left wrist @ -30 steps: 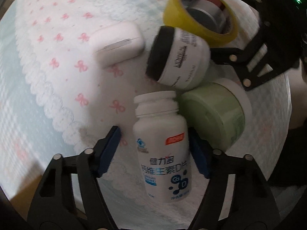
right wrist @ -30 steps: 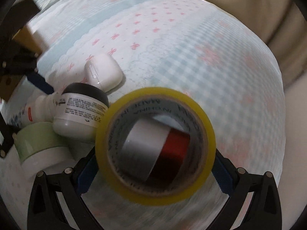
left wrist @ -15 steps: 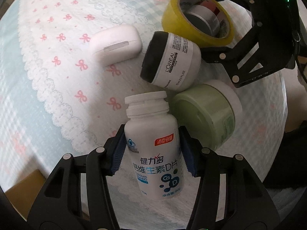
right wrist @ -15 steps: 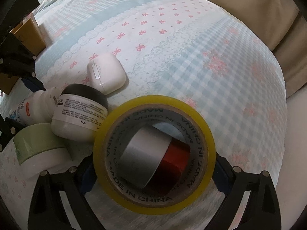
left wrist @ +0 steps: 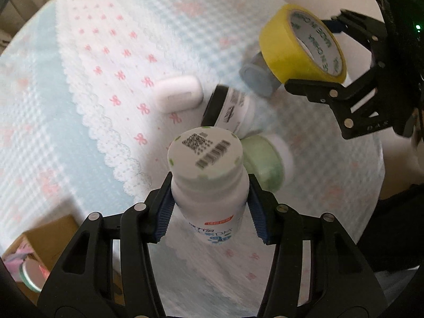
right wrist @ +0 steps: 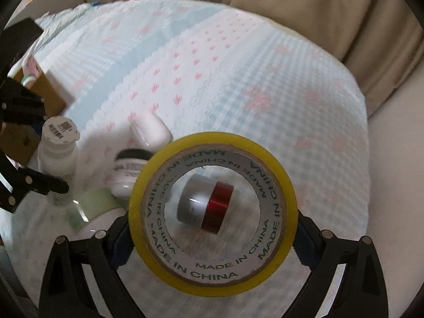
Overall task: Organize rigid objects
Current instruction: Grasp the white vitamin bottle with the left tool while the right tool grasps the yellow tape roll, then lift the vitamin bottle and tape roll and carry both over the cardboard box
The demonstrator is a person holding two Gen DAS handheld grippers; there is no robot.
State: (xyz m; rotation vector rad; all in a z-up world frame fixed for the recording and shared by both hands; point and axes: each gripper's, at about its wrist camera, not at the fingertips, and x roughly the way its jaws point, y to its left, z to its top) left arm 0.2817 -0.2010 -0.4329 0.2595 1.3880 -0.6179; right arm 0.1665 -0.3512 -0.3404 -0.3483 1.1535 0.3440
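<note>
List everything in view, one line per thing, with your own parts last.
bottle: 1, white, held up off the cloth between the left tool's pads
tape roll: 1, yellow, held up between the right tool's pads
small roll: 1, silver and red, on the cloth, seen through the tape roll
jar: 1, white with black lid, on its side mid-cloth
tub: 1, pale green with white, beside the jar
case: 1, white, on the cloth beside the jar
cloth: 1, blue check with pink bows, under everything
box: 1, brown cardboard, at the cloth's edge
left tool: 1, black, blue pads, gripping the bottle
right tool: 1, black, gripping the tape roll
</note>
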